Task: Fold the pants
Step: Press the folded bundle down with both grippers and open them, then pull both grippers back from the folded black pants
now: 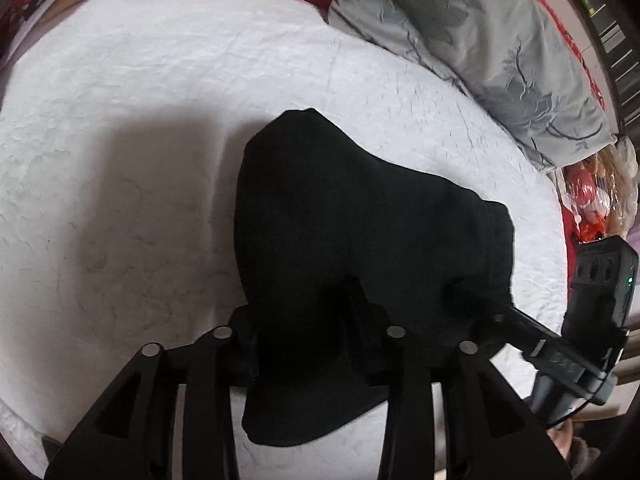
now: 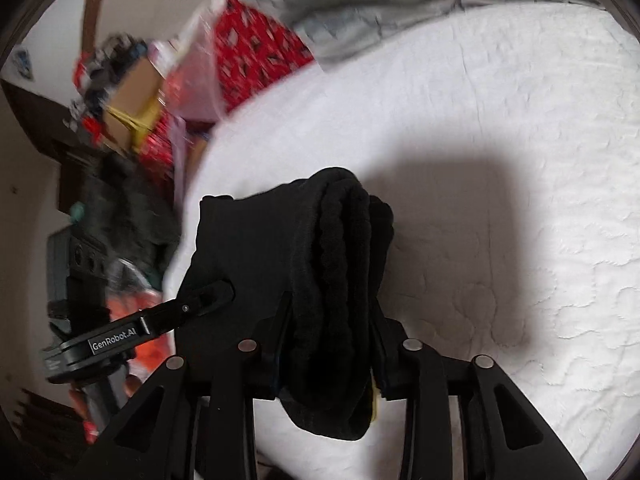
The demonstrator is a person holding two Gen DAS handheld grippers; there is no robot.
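Observation:
The black pants (image 1: 360, 232) are bunched into a thick fold and hang lifted above the white quilted bed (image 1: 140, 120). My left gripper (image 1: 308, 320) is shut on one end of the fold, with cloth draping down between its fingers. My right gripper (image 2: 332, 320) is shut on the other end, where the rolled fleecy waistband (image 2: 344, 264) shows. Each gripper shows in the other's view: the right one in the left wrist view (image 1: 532, 336), the left one in the right wrist view (image 2: 192, 304), both gripping the pants. The fingertips are hidden by cloth.
A grey floral pillow (image 1: 480, 40) lies at the bed's far side. Red patterned bedding (image 2: 256, 52) and a clutter of boxes and bags (image 2: 128, 96) sit beyond the bed's edge. The pants cast a dark shadow (image 2: 460, 220) on the quilt.

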